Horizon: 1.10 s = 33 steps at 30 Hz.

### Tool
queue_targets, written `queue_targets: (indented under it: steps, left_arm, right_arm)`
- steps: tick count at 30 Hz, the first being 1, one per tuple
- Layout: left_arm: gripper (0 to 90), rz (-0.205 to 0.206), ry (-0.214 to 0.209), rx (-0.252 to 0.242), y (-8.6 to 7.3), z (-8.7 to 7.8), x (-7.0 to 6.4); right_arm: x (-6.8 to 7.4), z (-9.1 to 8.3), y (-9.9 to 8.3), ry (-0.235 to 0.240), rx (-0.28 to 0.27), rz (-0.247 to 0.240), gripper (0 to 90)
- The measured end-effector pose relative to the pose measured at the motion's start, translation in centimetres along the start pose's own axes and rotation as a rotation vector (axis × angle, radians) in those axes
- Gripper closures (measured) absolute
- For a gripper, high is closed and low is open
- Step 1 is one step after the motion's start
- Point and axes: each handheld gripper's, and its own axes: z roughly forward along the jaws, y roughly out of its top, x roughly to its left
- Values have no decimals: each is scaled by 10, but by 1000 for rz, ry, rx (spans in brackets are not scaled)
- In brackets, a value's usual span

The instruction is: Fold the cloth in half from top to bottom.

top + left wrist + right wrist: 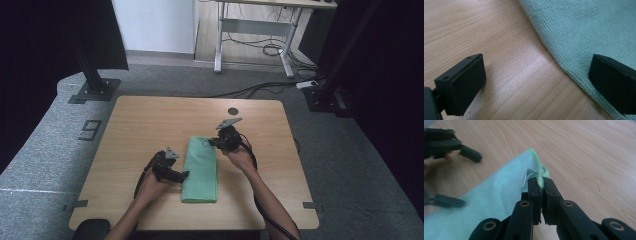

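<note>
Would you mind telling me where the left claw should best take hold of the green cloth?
Grip the near long edge of the green cloth, coming in low from its left. The open left claw already straddles that flat edge.

Cloth (pixel 200 170): folded, lying on the table (pixel 150 120), near the middle, long side running near to far.
Left gripper (pixel 184 175): at the left long edge of the cloth, toward the near half; in the left gripper view, one jaw over bare table, the other over the cloth's edge (pixel 564 67).
Right gripper (pixel 212 142): at the far right corner of the cloth, corner between the closed jaws (pixel 540 178).
Tag (pixel 527 175): at that same corner, just left of the pinched fold.
Desk frame (pixel 255 37): on the floor, well beyond the table's far edge.
</note>
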Motion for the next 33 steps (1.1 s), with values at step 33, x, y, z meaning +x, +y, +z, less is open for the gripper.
queue_targets:
  steps: [33]
  left_arm:
    - [6, -22, 20, 1, 3, 3, 3]
  right_arm:
    - [71, -35, -45, 164, 3, -102, 853]
